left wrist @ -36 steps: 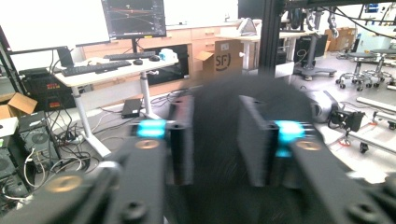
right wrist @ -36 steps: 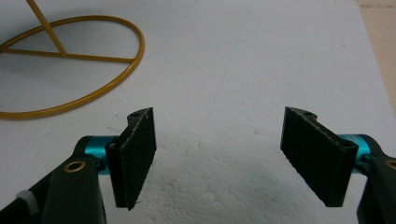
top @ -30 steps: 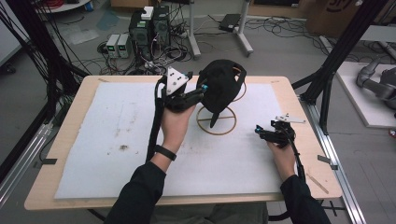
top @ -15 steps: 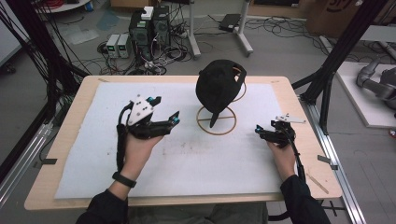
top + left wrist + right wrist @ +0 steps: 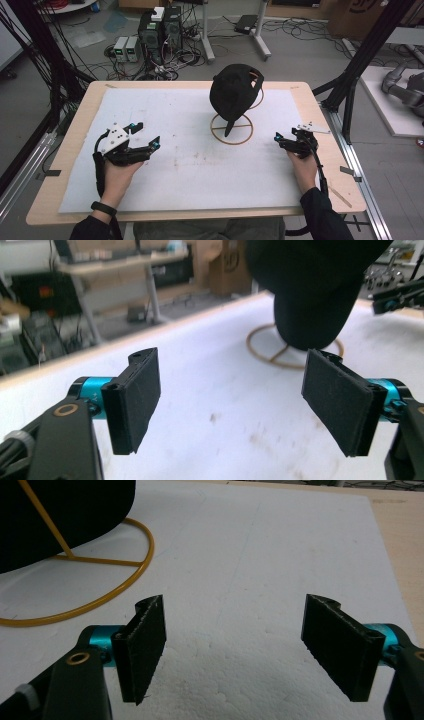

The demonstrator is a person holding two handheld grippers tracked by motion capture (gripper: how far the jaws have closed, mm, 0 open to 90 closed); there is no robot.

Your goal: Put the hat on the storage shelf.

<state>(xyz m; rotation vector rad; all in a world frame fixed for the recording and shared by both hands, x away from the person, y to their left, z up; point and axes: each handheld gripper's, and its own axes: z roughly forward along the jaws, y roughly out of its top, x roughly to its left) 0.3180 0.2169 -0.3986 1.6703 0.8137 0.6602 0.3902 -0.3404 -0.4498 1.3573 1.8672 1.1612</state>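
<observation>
A black cap (image 5: 234, 91) hangs on a gold wire stand (image 5: 231, 131) at the middle back of the white mat. My left gripper (image 5: 147, 134) is low over the mat's left side, well apart from the cap. Its jaws have just been opening and stand wide with nothing between them (image 5: 232, 405). The cap (image 5: 310, 285) and the stand's ring (image 5: 267, 352) lie ahead of it. My right gripper (image 5: 278, 140) rests at the mat's right edge, open and empty (image 5: 232, 650), with the stand's ring (image 5: 100, 595) and the cap (image 5: 60, 515) at its upper left.
The white foam mat (image 5: 190, 165) covers a wooden table (image 5: 320, 115). Black frame posts (image 5: 357, 65) stand at both sides. Computers and cables (image 5: 160, 35) sit on the floor beyond the far edge.
My left gripper let go of the cap, opened, and swung left and down toward the near left of the mat. The cap stays on its stand. The right gripper has not moved.
</observation>
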